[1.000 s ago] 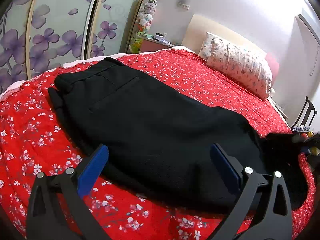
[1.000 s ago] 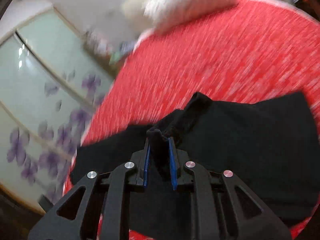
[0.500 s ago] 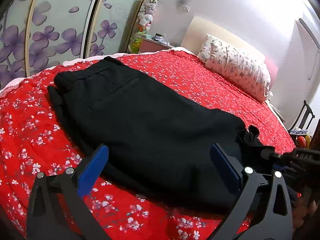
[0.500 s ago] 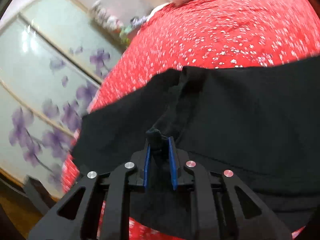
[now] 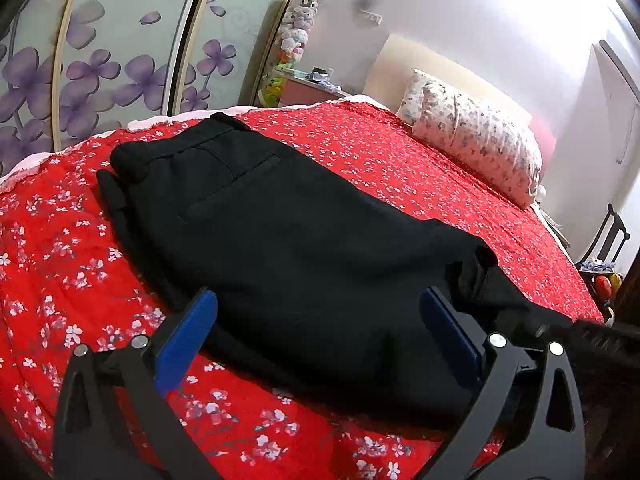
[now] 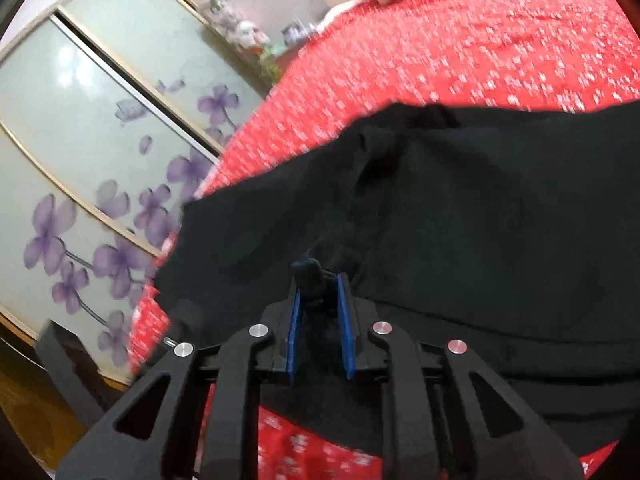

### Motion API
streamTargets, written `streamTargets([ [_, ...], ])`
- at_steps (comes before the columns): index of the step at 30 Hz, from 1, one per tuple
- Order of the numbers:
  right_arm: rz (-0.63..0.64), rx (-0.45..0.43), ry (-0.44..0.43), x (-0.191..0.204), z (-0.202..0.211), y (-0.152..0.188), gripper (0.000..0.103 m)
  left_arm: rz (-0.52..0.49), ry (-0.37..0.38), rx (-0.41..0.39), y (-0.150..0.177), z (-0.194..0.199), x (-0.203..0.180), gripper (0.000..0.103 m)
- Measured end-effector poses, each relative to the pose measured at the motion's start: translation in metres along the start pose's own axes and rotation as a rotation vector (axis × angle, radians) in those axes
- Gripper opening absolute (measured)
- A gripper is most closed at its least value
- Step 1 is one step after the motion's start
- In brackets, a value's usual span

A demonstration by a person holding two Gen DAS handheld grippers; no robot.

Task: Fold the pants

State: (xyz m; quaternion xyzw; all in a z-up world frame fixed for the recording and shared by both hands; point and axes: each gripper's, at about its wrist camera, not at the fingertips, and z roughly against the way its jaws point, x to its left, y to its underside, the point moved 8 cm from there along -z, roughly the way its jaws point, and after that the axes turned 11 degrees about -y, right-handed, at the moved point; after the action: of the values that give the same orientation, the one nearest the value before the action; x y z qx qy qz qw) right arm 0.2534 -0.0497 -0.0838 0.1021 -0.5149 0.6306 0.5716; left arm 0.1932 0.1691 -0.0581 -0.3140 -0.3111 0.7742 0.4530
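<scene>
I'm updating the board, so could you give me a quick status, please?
Left gripper open, empty. Right gripper shut on black pants fabric. Pants on red bedspread. Nothing in the way.

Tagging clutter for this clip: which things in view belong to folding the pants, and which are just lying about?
Part of the job:
- black pants
- right gripper, fingers pinching a bunch of the pants
- left gripper, open over the pants
- red floral bedspread, the work surface

Just lying about:
- pillow
- plush toys
- nightstand
</scene>
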Motion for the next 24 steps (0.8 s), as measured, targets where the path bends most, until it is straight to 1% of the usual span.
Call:
streamTargets([
  [1,0.018,-0.004,-0.007,0.004,-0.001,-0.002,0.017,0.0,-0.002,0.001,0.0,-0.001,0.0,0.101],
  [3,0.078,0.07,0.067,0.002,-0.015,0.005,0.019,-0.003,-0.007,0.005,0.0,-0.002,0.001,0.101],
  [4,0.087,0.116,0.099,-0.003,-0.022,0.012,0.023,-0.006,-0.009,0.007,0.001,-0.002,0.0,0.101],
  [5,0.096,0.141,0.105,-0.005,-0.026,0.018,0.027,-0.008,-0.011,0.007,0.001,-0.002,0.0,0.101],
  [6,0.11,0.148,0.097,-0.003,-0.026,0.022,0.036,-0.01,-0.013,0.008,0.001,-0.003,0.0,0.101],
  [7,0.113,0.146,0.087,-0.001,-0.024,0.025,0.05,-0.01,-0.014,0.012,0.001,-0.004,0.0,0.101],
  [8,0.098,0.141,0.06,0.004,-0.019,0.025,0.059,-0.011,-0.015,0.018,0.001,-0.005,0.0,0.101],
  [9,0.072,0.13,0.034,0.007,-0.014,0.023,0.078,-0.008,-0.01,0.025,0.0,-0.005,0.0,0.101],
  [10,0.056,0.108,0.022,0.008,-0.008,0.02,0.088,-0.003,0.0,0.028,0.0,-0.003,0.001,0.101],
  [11,0.054,0.1,0.034,0.004,-0.006,0.02,0.088,0.007,0.016,0.032,-0.001,0.0,0.003,0.101],
  [12,0.042,0.124,0.053,-0.003,-0.009,0.024,0.088,0.026,0.035,0.039,-0.003,0.005,0.007,0.101],
  [13,0.036,0.159,0.052,-0.008,-0.015,0.03,0.088,0.054,0.055,0.045,-0.005,0.011,0.012,0.101],
  [14,0.055,0.149,0.028,-0.006,-0.011,0.03,0.088,0.079,0.073,0.048,-0.008,0.016,0.018,0.101],
  [15,0.043,0.14,0.011,-0.005,-0.005,0.03,0.088,0.108,0.095,0.046,-0.012,0.022,0.027,0.101],
  [17,-0.007,0.11,-0.067,-0.002,0.015,0.03,0.088,0.142,0.098,0.054,-0.022,0.026,0.044,0.101],
  [18,0.0,0.075,-0.106,0.001,0.032,0.031,0.088,0.152,0.096,0.083,-0.028,0.024,0.054,0.101],
  [20,0.047,0.021,-0.148,0.005,0.058,0.034,0.088,0.179,0.11,0.152,-0.036,0.017,0.069,0.101],
  [21,0.069,0.002,-0.163,0.006,0.07,0.037,0.088,0.217,0.132,0.195,-0.04,0.012,0.078,0.101],
  [24,0.116,-0.08,-0.201,-0.001,0.109,0.048,0.088,0.322,0.144,0.289,-0.044,-0.004,0.099,0.101],
])
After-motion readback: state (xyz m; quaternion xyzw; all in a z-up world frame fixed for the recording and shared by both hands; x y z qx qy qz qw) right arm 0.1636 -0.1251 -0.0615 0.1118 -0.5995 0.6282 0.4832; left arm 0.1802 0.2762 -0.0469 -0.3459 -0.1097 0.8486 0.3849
